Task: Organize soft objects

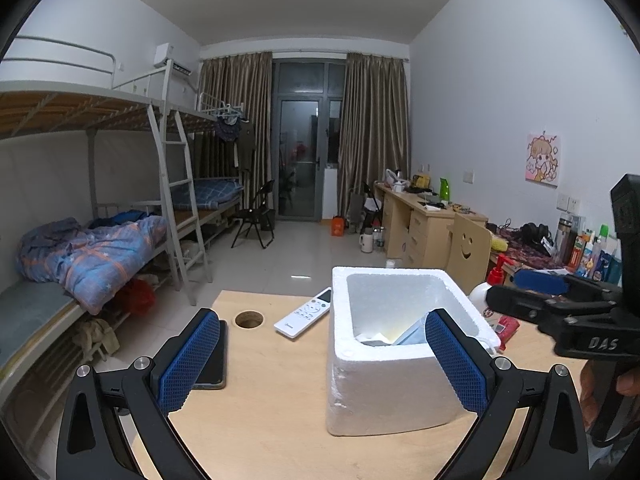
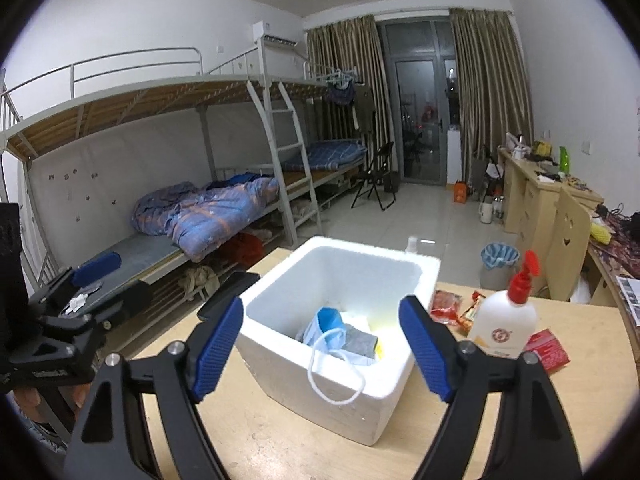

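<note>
A white foam box [image 1: 384,364] [image 2: 340,344] stands on the wooden table. In the right wrist view it holds a blue face mask [image 2: 326,330], whose white ear loop [image 2: 336,380] hangs over the front rim, and a grey and yellow sponge [image 2: 362,344]. My left gripper [image 1: 322,364] is open and empty, its right pad in front of the box. My right gripper [image 2: 322,350] is open and empty, just above the near rim of the box. The right gripper shows in the left wrist view [image 1: 560,300], beside the box.
A white remote [image 1: 304,312], a dark phone [image 1: 212,360] and a round cable hole [image 1: 249,319] lie left of the box. A white pump bottle with red top [image 2: 506,316] and red snack packets [image 2: 446,306] [image 2: 546,350] lie right of it. Bunk beds stand left, desks right.
</note>
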Demonstrator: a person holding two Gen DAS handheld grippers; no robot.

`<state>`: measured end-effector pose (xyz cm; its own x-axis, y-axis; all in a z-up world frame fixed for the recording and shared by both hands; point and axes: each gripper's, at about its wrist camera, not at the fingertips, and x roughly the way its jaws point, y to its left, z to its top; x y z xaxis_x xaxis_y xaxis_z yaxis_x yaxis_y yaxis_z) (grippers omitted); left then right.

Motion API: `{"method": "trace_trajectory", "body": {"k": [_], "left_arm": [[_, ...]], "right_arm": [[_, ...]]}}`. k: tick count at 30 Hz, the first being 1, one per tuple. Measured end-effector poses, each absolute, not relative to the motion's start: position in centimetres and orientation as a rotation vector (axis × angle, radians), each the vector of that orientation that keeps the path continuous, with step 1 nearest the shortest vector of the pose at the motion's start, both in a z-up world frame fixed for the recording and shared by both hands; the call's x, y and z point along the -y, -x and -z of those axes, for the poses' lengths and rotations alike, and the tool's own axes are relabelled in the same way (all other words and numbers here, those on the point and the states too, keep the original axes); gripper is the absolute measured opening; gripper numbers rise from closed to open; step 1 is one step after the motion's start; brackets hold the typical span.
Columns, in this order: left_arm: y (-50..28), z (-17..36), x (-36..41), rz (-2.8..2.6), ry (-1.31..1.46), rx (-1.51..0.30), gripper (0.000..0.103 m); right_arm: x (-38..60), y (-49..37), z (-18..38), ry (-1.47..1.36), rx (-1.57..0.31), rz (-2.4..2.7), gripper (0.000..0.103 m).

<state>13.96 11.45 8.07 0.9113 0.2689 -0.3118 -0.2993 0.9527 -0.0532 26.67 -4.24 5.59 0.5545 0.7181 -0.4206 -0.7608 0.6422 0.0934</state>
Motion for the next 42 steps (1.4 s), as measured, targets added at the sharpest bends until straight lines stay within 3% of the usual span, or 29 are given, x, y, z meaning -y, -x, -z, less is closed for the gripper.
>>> {"method": "trace_trajectory", "body": {"k": [8,42], "left_arm": [[-13.4,-8.3,-10.6,-0.289,0.096,-0.291,0.103],[-7.2,-7.8,-3.1,-0.229,0.066,-0.196,0.103]], "right_arm": [[7.3,-25.0,-6.5,0.052,-0.378,-0.819,0.103],[14.8,-17.1,-4.8,0.019,-0.225,-0.750,0.103]]}}
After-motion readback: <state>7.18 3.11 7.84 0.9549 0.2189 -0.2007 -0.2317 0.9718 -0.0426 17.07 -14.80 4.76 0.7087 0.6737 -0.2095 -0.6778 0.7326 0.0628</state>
